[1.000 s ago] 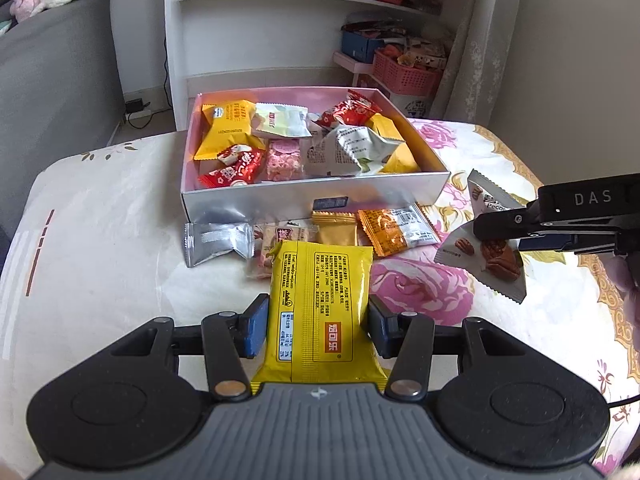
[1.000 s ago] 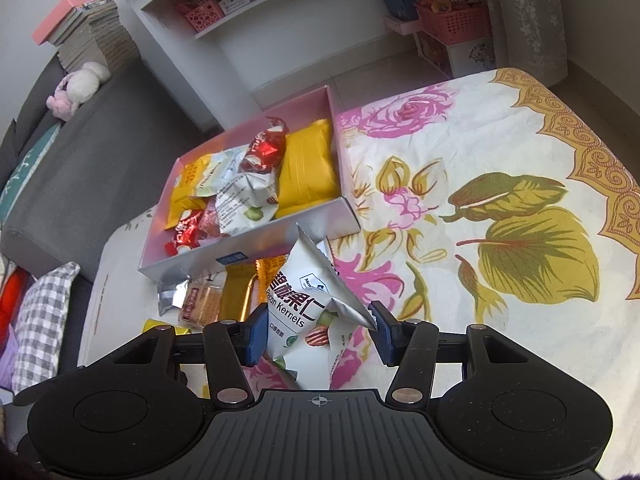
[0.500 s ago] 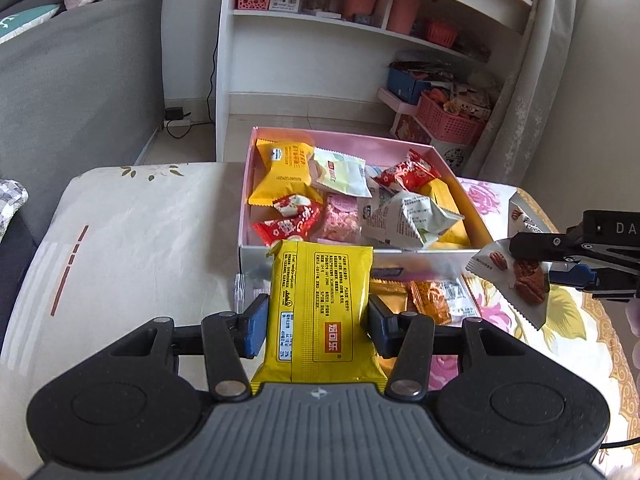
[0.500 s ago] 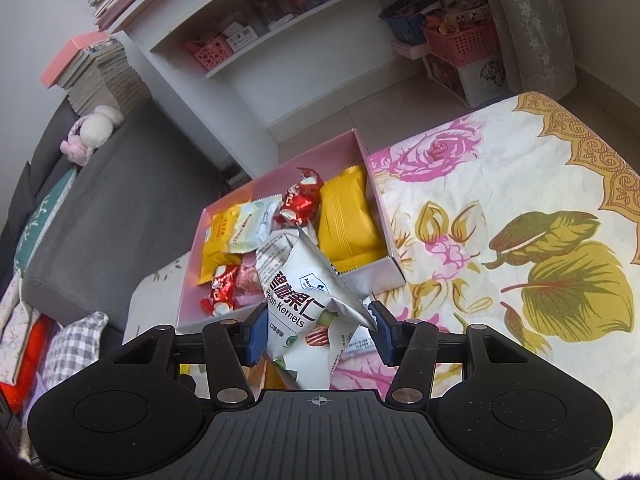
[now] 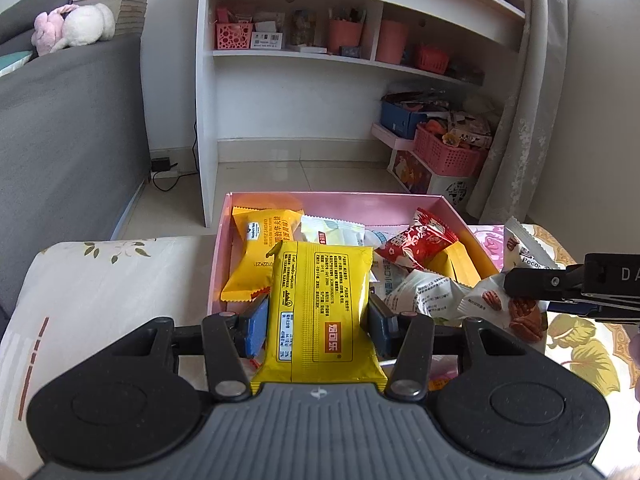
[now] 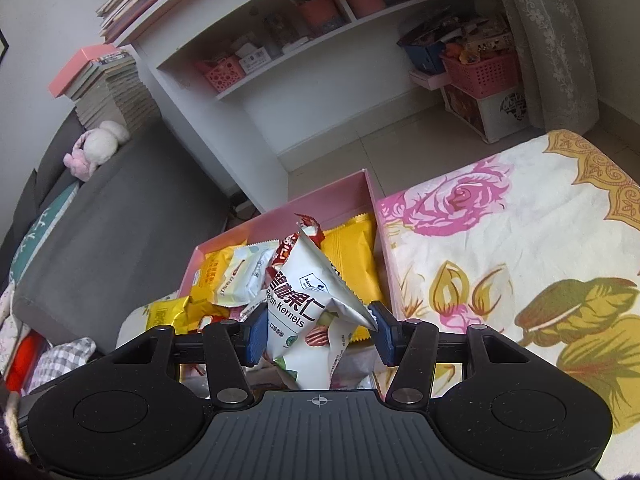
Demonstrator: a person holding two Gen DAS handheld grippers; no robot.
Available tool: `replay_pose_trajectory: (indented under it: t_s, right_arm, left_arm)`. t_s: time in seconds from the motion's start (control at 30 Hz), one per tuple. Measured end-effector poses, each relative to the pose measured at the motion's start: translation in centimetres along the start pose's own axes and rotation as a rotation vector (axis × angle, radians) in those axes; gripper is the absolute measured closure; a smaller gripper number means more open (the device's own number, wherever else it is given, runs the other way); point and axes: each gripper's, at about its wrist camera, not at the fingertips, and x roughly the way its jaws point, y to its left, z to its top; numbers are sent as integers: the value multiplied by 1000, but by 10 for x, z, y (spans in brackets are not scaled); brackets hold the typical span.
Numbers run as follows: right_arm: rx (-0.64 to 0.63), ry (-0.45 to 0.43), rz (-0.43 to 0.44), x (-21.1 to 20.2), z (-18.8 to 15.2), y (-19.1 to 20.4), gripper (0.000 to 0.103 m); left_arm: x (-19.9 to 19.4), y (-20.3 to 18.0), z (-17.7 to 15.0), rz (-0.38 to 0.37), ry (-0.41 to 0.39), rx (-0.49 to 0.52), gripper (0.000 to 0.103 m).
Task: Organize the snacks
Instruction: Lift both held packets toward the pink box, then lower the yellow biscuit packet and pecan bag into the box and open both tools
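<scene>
Yellow snack packet (image 5: pixel 320 300) and white pecan packet (image 6: pixel 308 304) — both above pink box (image 5: pixel 320 199).

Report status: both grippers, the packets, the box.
Left gripper shut on yellow packet. Right gripper shut on pecan packet. Both over pink box, already crowded with snacks. Nothing in the way.
</scene>
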Motion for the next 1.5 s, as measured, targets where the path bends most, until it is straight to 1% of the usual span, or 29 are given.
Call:
replay_pose_trajectory:
  t_s: [0.1,0.2,0.33,0.53,0.6,0.7,0.9,1.0,1.13,1.23,1.3,1.5]
  right_arm:
    - [-13,-14,17,9,3,2,51]
    - [-46,-29,13,16,5,6,51]
    - [-78,-35,5,24,6,4,51]
    - [-98,-32,28,27,5,0,51]
    - [-116,-28,32,27,4,0,51]
    - [-135,-19,31,28,2,2,51]
    - [-161,-15,21,27,-1,5,51]
    - [-167,-19,16,25,-1,7,49]
    - [-180,-46,13,23,2,10,49]
    - [-204,-100,-1,20,3,11,51]
    - [-211,-121,-28,21,4,10,51]
    - [-197,-135,-66,24,4,3,52]
  left_arm:
    - [11,0,-1,1,-13,2,56]
    - [19,-3,-3,10,-20,14,56]
    - [27,-9,-4,16,-35,49,56]
    - [35,-15,-10,21,-52,102,56]
    - [37,-14,-12,24,-42,94,56]
    - [35,-8,-14,7,-43,69,56]
    - [30,-11,-12,4,-34,87,56]
    - [28,-13,-11,2,-34,89,54]
    - [23,-14,-8,4,-46,89,54]
    - [18,-14,-7,5,-50,88,54]
    - [16,-14,-7,6,-49,88,54]
    - [14,-15,-11,8,-36,103,54]
